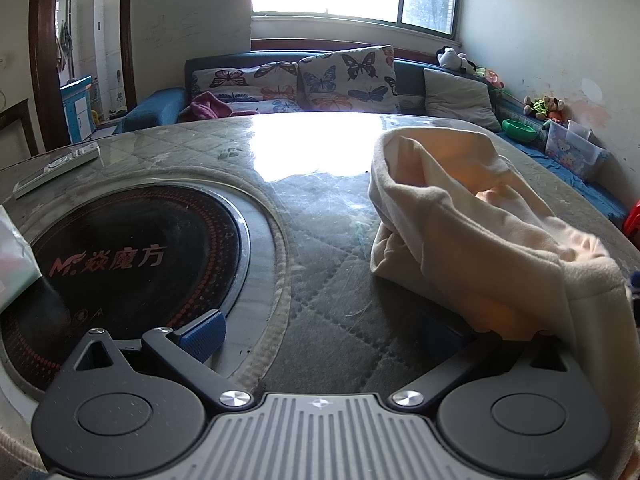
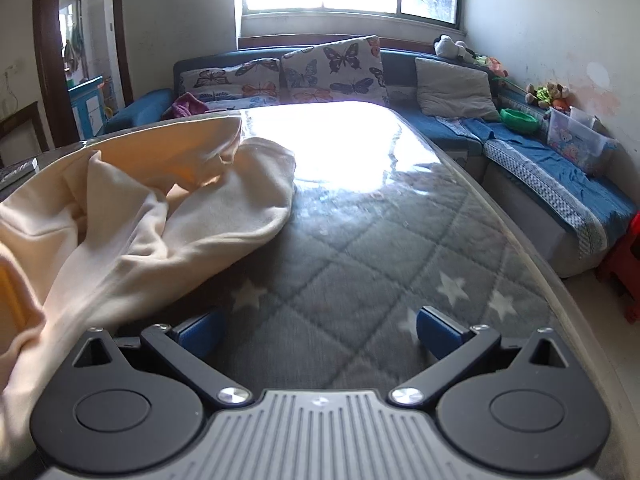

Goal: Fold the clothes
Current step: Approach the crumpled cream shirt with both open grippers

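Note:
A cream fleece garment (image 1: 472, 224) lies crumpled on the glass-topped table, at the right of the left wrist view and at the left of the right wrist view (image 2: 132, 216). My left gripper (image 1: 320, 334) is open just left of the garment; cloth drapes over its right finger, and nothing is between the blue pads (image 1: 202, 334). My right gripper (image 2: 320, 330) is open over bare quilted table, the garment's edge beside its left finger. Its blue pads (image 2: 438, 330) hold nothing.
A round black induction hob (image 1: 132, 264) is set into the table (image 2: 360, 248) on the left. A remote (image 1: 56, 170) lies at the table's far left edge. A blue corner sofa (image 2: 540, 176) with butterfly cushions, toys and a plastic box stands behind and right.

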{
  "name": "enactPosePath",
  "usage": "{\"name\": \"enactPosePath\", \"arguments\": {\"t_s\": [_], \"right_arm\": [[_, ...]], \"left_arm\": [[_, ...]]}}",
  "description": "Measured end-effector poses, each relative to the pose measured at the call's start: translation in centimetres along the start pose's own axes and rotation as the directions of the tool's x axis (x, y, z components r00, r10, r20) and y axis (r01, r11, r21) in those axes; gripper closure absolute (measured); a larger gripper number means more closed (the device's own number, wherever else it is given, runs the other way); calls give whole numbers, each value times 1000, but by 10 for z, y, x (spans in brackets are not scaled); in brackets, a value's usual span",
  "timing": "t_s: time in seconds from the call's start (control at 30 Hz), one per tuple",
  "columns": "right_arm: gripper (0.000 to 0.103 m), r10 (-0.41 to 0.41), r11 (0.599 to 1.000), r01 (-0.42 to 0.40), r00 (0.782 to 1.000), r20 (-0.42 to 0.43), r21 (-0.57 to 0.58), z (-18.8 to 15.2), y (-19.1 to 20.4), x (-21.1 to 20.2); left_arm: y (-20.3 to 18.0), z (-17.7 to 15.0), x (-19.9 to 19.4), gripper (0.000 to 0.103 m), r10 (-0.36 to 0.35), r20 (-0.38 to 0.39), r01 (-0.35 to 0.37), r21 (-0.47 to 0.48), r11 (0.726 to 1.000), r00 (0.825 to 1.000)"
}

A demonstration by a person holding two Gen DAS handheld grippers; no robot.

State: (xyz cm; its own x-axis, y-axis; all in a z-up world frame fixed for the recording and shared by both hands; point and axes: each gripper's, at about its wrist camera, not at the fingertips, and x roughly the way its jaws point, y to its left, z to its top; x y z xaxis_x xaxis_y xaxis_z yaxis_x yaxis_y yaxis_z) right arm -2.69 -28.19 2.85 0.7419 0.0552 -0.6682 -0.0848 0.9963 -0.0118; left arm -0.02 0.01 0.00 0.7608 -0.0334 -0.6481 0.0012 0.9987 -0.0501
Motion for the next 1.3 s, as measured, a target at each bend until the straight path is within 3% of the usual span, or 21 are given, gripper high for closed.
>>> {"name": "enactPosePath", "arguments": {"t_s": [0.33,0.7,0.87,1.3], "right_arm": [[0,55,999,-55,998,30,0,-21,9,-35],[0,151,988,-151,988,-7,-23,-36,27,-63],[0,174,984,-175,985,-17,-29,-42,32,-71],[0,204,977,-207,978,-44,-61,-48,48,-85]], "left_arm": [[6,-18,-20,0,38,10,-38,-27,999,999],[5,-35,-51,0,93,-2,-93,-10,996,996],[6,-36,-66,0,78,-2,-78,-41,996,997],[-12,-40,-88,0,50,-13,-50,15,999,999]]}}
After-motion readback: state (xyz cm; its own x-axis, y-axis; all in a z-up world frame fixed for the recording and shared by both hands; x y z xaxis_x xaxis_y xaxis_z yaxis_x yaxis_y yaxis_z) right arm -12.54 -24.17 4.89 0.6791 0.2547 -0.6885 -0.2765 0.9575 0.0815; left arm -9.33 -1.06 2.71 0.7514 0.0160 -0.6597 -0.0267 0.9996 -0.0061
